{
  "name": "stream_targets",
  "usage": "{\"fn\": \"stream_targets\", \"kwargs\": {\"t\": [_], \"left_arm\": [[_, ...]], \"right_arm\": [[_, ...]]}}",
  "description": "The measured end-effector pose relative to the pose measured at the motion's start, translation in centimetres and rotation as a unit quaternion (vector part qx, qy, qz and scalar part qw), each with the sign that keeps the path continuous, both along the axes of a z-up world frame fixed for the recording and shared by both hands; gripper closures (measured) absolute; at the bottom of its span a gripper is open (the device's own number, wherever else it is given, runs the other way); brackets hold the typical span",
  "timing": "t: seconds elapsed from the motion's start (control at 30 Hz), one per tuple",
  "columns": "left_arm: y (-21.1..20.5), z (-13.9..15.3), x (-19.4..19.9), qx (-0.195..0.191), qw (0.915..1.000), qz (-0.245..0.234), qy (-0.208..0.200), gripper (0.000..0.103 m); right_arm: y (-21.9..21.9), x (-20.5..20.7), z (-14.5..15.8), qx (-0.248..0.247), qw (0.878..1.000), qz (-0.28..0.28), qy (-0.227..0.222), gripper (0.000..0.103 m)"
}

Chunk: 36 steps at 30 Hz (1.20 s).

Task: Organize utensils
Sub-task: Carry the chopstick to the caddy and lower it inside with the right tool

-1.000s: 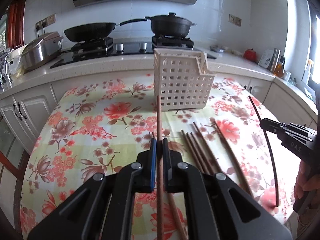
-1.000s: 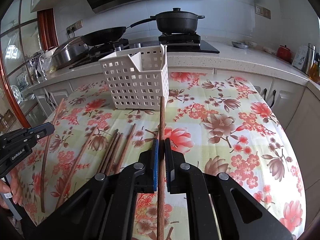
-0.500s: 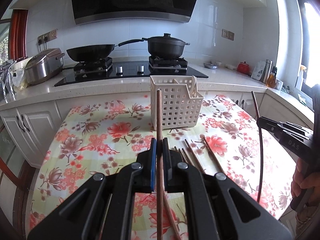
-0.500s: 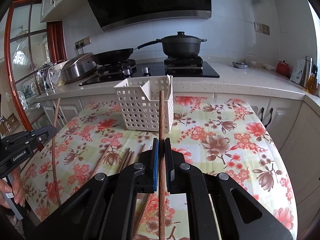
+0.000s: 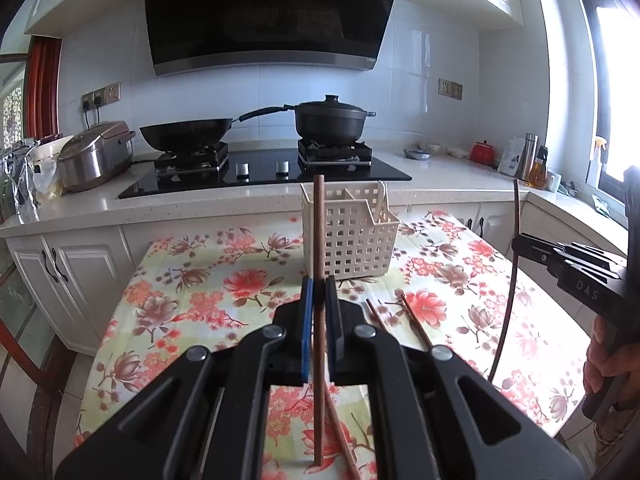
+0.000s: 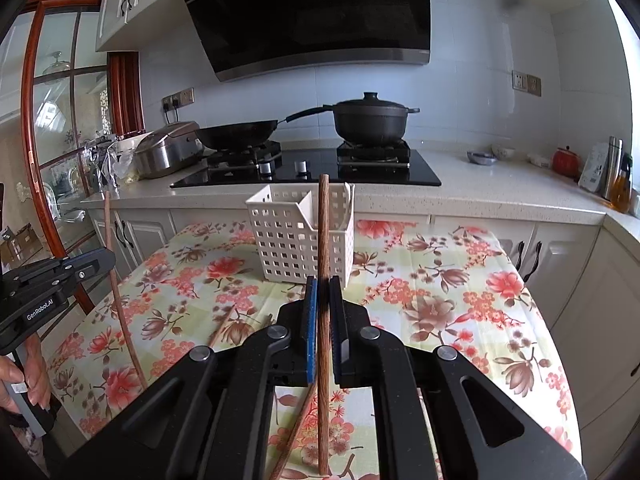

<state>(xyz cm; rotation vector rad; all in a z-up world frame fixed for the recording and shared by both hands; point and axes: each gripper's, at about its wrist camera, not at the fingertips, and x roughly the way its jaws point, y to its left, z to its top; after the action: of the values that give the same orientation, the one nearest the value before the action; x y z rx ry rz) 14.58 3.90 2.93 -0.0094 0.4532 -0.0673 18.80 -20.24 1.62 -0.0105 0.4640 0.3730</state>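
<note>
Our left gripper [image 5: 319, 280] pinches one brown chopstick [image 5: 318, 232] upright, above the flowery table [image 5: 192, 280]. We see the white basket [image 5: 352, 236] just behind. More chopsticks [image 5: 416, 326] lie on the cloth.

Our right gripper [image 6: 323, 280] squeezes its own chopstick [image 6: 324, 232] upright before the same basket [image 6: 292, 232].

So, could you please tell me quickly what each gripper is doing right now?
Left gripper: closed on a brown chopstick.
Right gripper: closed on a reddish-brown chopstick.
</note>
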Motion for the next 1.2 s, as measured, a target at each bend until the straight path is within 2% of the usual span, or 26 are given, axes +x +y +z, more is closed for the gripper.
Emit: {"fn": "stream_targets", "kwargs": {"t": [0.37, 1.2], "left_arm": [[-0.2, 0.5, -0.9, 0.006, 0.9997, 0.006, -0.024, 0.097], [-0.1, 0.7, -1.0, 0.005, 0.9995, 0.007, -0.030, 0.097]], "right_arm": [[0.3, -1.1, 0.7, -0.002, 1.000, 0.005, -0.014, 0.096], [0.4, -1.6, 1.5, -0.004, 1.000, 0.007, -0.023, 0.096]]}}
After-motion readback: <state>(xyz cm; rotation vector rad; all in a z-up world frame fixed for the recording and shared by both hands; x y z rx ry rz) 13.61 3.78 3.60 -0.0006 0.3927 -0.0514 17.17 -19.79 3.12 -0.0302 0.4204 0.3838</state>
